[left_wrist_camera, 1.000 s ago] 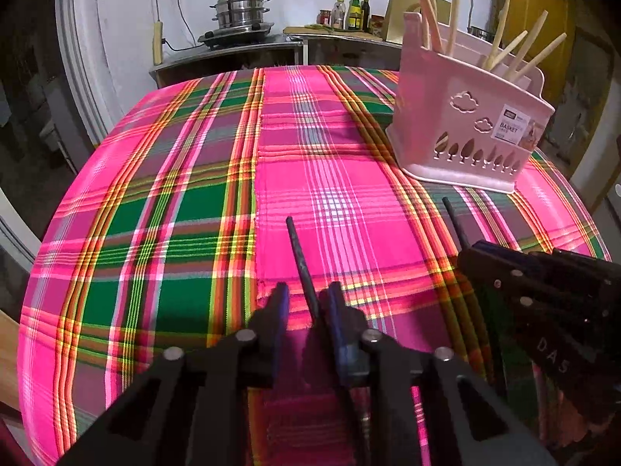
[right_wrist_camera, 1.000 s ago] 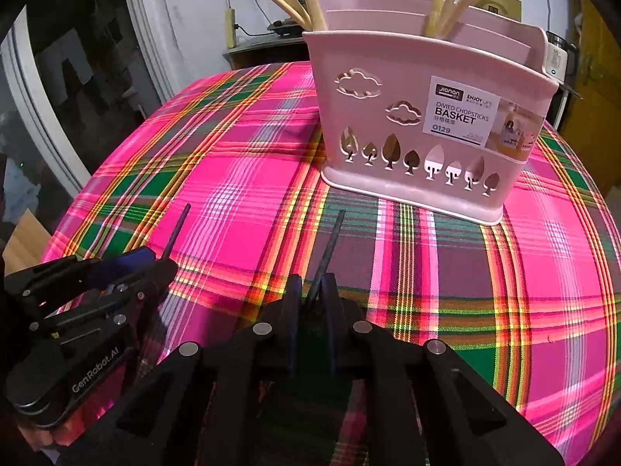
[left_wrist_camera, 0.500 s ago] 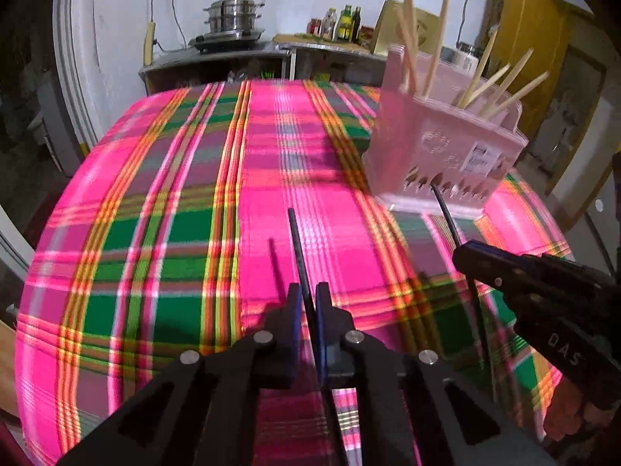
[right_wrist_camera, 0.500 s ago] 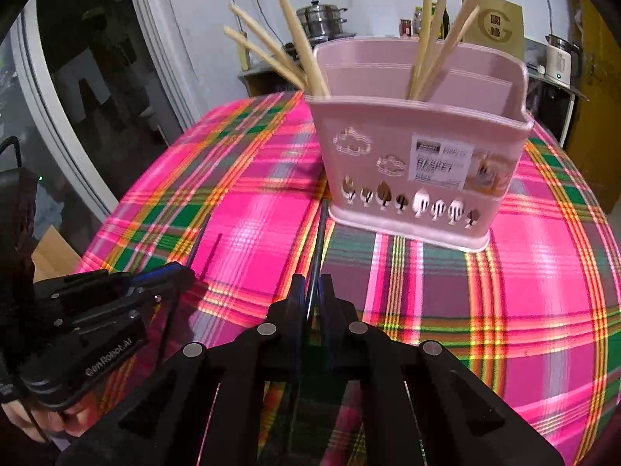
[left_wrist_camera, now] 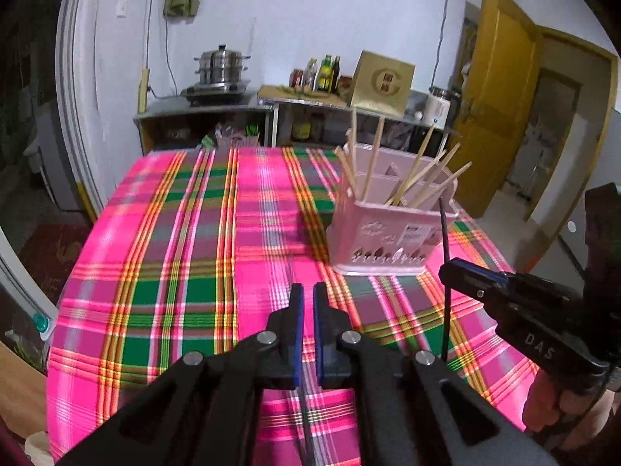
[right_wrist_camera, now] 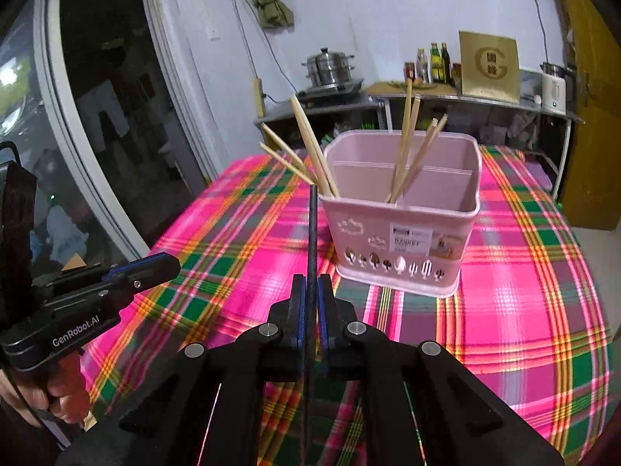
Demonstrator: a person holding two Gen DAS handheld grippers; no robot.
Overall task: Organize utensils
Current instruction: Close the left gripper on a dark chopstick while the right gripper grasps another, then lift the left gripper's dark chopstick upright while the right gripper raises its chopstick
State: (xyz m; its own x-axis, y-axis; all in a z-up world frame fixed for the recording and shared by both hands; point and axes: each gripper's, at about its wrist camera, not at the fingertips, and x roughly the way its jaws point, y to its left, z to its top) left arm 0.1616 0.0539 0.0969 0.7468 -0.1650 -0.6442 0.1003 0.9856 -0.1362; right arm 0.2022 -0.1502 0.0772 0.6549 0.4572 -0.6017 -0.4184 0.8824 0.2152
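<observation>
A pink divided basket point(left_wrist_camera: 388, 233) point(right_wrist_camera: 399, 229) stands on the plaid tablecloth with several wooden chopsticks point(right_wrist_camera: 407, 143) leaning in it. My right gripper point(right_wrist_camera: 310, 289) is shut on a black chopstick point(right_wrist_camera: 311, 233) that sticks up past the basket's left corner. In the left wrist view the right gripper point(left_wrist_camera: 446, 272) holds this black chopstick point(left_wrist_camera: 444, 233) upright, just right of the basket. My left gripper point(left_wrist_camera: 304, 297) point(right_wrist_camera: 170, 264) is shut above the cloth. Its black chopstick point(left_wrist_camera: 306, 419) shows only as a thin dark line below the pads.
The plaid tablecloth point(left_wrist_camera: 174, 272) covers a round table. Behind it a counter point(left_wrist_camera: 217, 108) carries a steel steamer pot point(left_wrist_camera: 221, 64), bottles and a gold box. A yellow door point(left_wrist_camera: 500, 116) stands at the right, a glass door point(right_wrist_camera: 97, 136) at the left.
Both grippers have closed and risen off the table with their black chopsticks. The basket now sits lower and farther in both views. The left chopstick no longer sticks out ahead of the fingers.
</observation>
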